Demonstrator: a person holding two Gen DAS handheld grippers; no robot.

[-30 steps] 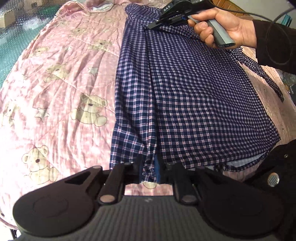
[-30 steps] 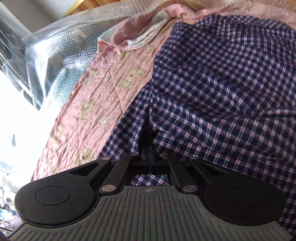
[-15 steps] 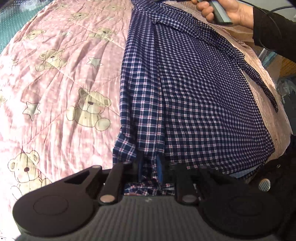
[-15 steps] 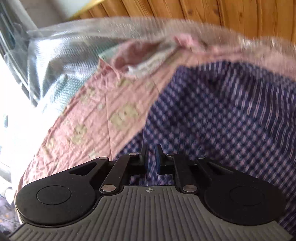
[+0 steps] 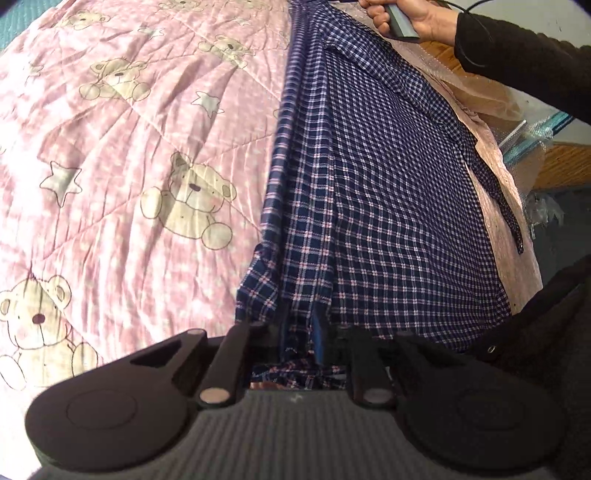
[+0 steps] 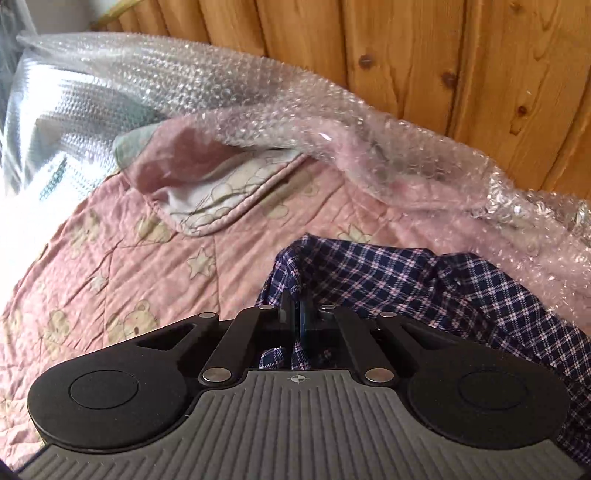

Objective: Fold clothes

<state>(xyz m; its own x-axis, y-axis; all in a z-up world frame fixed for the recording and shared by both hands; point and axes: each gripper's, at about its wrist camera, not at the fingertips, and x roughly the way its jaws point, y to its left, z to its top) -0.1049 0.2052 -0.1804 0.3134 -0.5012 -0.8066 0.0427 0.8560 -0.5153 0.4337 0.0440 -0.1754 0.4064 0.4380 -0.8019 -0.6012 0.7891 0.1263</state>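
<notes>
My left gripper (image 5: 301, 332), bottom centre of frame, pinches plaid shirt (image 5: 388, 206) hem; my right gripper (image 6: 297, 317) pinches its far end, lower centre of right view. Shirt stretched between, along right side of bear quilt (image 5: 140, 155) on bed. Keep tension even, match edges. Bubble wrap (image 6: 295, 110) and wood wall crowd top; open quilt at left.

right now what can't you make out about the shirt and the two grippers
- Left wrist view: the plaid shirt's near hem is hidden behind the left gripper.
- Left wrist view: the right gripper is cut off by the top edge; only the hand and handle show.
- Right wrist view: how much cloth the right gripper pinches is hidden by its body.
- The shirt's underside against the pink quilt is hidden.
</notes>
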